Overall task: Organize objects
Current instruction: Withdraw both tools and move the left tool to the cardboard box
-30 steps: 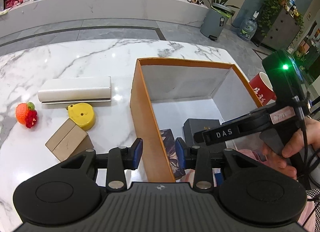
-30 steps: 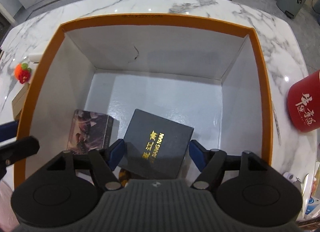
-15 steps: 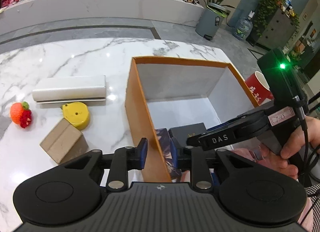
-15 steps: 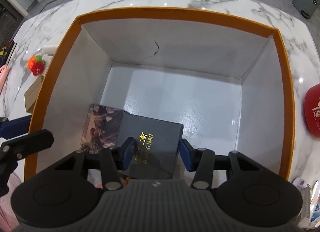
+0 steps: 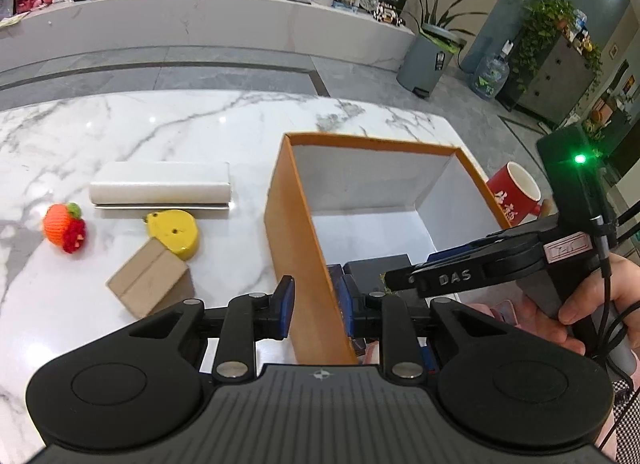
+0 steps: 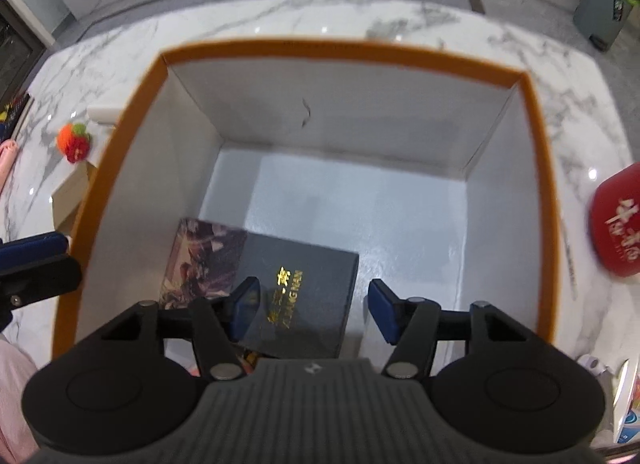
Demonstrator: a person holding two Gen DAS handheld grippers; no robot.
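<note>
Orange box (image 5: 296,223): its near-left wall is being straddled by the parted left gripper (image 5: 316,300). Black gift box (image 6: 296,296): lying flat on the near floor, directly under the spread, empty right gripper (image 6: 312,308).

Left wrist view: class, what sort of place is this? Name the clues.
Probably an office lobby or reception area: a long marble counter, a pedal bin beside a water jug, and potted plants behind the marble table.

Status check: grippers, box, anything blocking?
Left gripper straddles the orange box wall, not clamped. Right gripper open above the black case inside the box. Picture box beside it. Nothing blocking.
</note>
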